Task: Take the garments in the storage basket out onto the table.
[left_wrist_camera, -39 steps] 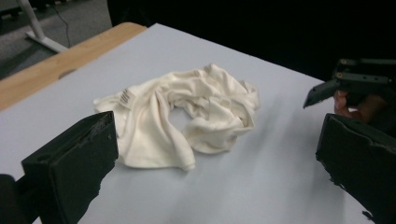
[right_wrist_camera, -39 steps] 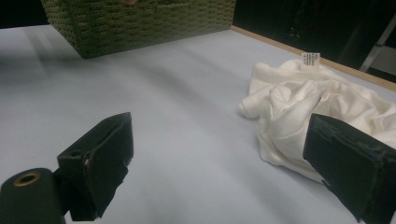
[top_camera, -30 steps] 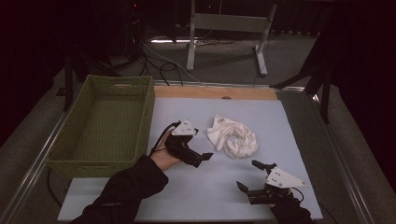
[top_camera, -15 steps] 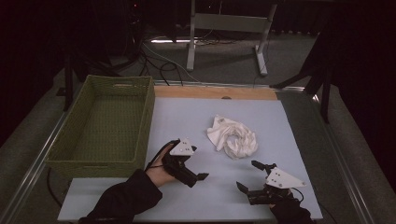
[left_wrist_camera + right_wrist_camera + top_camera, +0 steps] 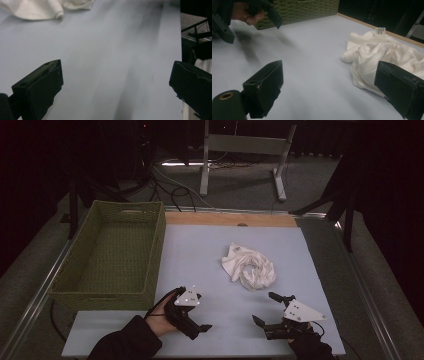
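A crumpled white cloth [image 5: 250, 267] lies on the pale table top [image 5: 200, 250], right of centre. My left gripper [image 5: 200, 330] is near the front edge, well short of the cloth, jaws pointing right. In the left gripper view it [image 5: 116, 67] is wide open over bare table, with the cloth [image 5: 37, 8] at the top left. My right gripper [image 5: 264, 307] is at the front right, just short of the cloth. In the right gripper view it [image 5: 329, 66] is open and holds nothing, and the cloth [image 5: 387, 50] with its small tag lies just ahead on the right.
A green woven basket [image 5: 80, 285] stands along the table's left side with nothing showing inside. Its wall [image 5: 299, 10] appears beyond the left gripper [image 5: 249, 25] in the right gripper view. A wooden strip [image 5: 230, 219] edges the far side, with a metal stand and cables behind.
My left gripper has drawn back from beside the cloth toward the front edge of the table. The right gripper and the cloth have stayed put.
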Motion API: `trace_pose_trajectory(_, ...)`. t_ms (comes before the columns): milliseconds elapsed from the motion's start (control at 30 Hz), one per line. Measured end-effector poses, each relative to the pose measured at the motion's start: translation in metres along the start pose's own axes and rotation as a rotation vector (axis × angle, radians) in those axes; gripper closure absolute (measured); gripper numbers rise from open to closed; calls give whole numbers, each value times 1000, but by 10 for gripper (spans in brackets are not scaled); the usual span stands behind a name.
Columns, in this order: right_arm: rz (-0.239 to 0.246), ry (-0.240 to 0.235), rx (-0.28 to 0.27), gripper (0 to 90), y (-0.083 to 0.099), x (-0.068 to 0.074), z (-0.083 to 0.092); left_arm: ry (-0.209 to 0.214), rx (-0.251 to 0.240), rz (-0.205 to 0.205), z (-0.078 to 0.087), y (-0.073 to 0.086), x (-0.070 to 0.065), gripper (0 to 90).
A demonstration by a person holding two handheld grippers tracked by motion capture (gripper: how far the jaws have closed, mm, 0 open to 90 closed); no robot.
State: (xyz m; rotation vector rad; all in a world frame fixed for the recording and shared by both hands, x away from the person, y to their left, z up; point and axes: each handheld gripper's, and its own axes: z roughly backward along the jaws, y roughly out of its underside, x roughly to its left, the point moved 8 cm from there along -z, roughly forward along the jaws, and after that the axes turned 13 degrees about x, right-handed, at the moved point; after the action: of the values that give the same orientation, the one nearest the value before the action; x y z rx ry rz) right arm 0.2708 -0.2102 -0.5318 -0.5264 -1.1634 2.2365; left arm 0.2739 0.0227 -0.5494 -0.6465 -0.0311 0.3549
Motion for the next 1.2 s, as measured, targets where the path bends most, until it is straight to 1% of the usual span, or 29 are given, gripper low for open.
trace_pose_trajectory(67, -2, 2, 4, 85, 0, 0, 0, -8, 10, 2, 1, 7, 0, 5)
trace_pose_trajectory(133, -1, -2, 2, 86, 0, 0, 0, -2, 11, 2, 3, 12, -1, 5)
trace_pose_trajectory(200, 1, 0, 5, 85, 0, 0, 0, -2, 26, -3, 5, 19, -2, 5)
trace_pose_trajectory(267, 0, 1, 4, 85, 0, 0, 0, 14, 30, -5, 7, 25, -5, 5)
trace_pose_trajectory(300, -1, 2, 0, 86, 0, 1, 0, 17, 40, -7, 7, 29, -6, 5)
trace_pose_trajectory(333, -2, -1, -5, 86, -1, 1, 0, 16, 48, -21, 7, 33, -8, 5)
trace_pose_trajectory(367, -1, 0, -3, 86, 0, 1, 0, 25, 57, -34, 7, 37, -10, 5)
trace_pose_trajectory(433, 0, 2, 6, 85, 0, 0, 0, 38, 81, -38, 6, 45, -14, 5)
trace_pose_trajectory(467, 0, 2, 5, 86, 0, 0, 0, 37, 94, -43, 6, 49, -15, 5)
trace_pose_trajectory(533, 4, 0, 4, 86, 0, 1, -1, 39, 105, -46, 7, 56, -16, 5)
trace_pose_trajectory(600, 3, 0, 5, 85, 0, 1, -1, 45, 100, -31, 9, 62, -17, 5)
trace_pose_trajectory(733, 5, 1, 5, 86, 0, 1, -1, 49, 91, -16, 16, 74, -20, 5)
trace_pose_trajectory(800, 1, -1, 10, 85, 1, 0, -1, 45, 106, -23, 19, 81, -20, 5)
trace_pose_trajectory(900, 6, -2, 9, 85, 1, 1, -2, 42, 112, -15, 23, 88, -20, 5)
trace_pose_trajectory(1000, -2, -2, 9, 85, 1, 1, -2, 33, 117, -4, 27, 95, -19, 6)
trace_pose_trajectory(1067, 8, 1, 9, 86, 1, 1, -2, 33, 116, -2, 30, 98, -19, 6)
trace_pose_trajectory(1100, -1, -1, 10, 85, 1, 2, -3, 32, 120, -7, 31, 99, -19, 5)
trace_pose_trajectory(1133, 6, -2, 19, 86, 2, 1, -2, 32, 118, -11, 32, 100, -18, 6)
trace_pose_trajectory(1200, 6, -1, 19, 86, 2, 1, -3, 28, 118, -12, 34, 101, -17, 5)
